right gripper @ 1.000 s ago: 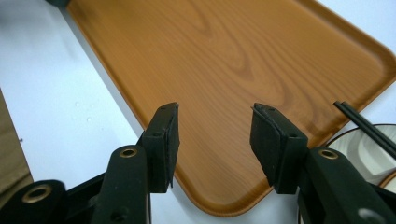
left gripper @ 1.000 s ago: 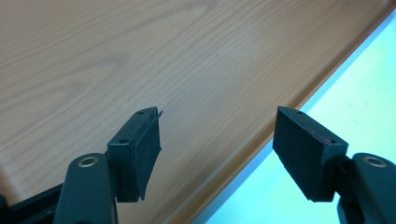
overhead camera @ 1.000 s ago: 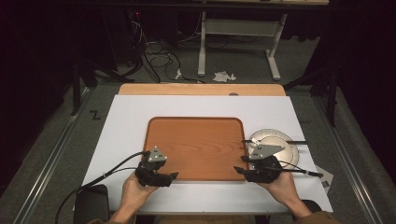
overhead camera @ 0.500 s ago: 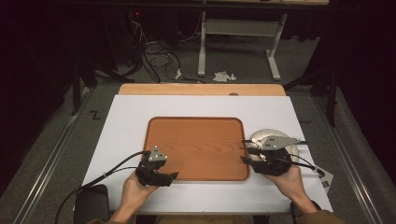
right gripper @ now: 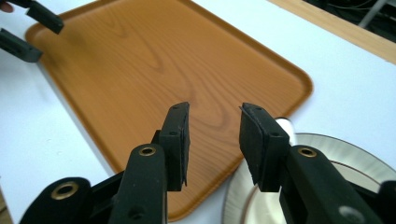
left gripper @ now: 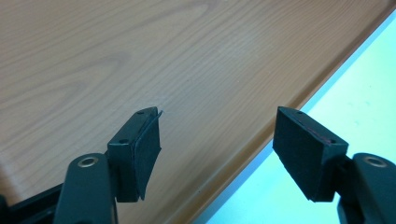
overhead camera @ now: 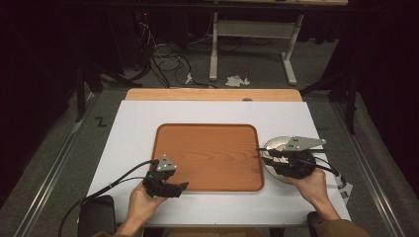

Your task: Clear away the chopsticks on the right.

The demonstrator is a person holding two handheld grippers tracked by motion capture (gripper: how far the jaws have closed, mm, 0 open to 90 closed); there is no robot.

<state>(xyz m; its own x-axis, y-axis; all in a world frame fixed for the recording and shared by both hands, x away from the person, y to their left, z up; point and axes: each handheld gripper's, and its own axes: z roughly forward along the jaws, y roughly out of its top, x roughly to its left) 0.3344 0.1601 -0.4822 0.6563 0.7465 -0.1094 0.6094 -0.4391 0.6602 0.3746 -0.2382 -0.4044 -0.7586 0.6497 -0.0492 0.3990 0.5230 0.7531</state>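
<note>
While both grippers gape empty, left [overhead camera: 173,186] and right [overhead camera: 264,155] just closing, I judge the plate [right gripper: 355,163] stiff, slippery, breakable: pinch its rim.

The tray [overhead camera: 207,155] was orange-brown with a wood-grain pattern and a darker rim. The plate [right gripper: 327,154] was silvery grey, finely ribbed around its edge, with a brownish ring further in. The worktop [overhead camera: 133,133] was covered in plain white, with a light wooden strip along its far edge. Both grippers, left [left gripper: 217,149] and right [right gripper: 215,140], were black with matt black pads.
</note>
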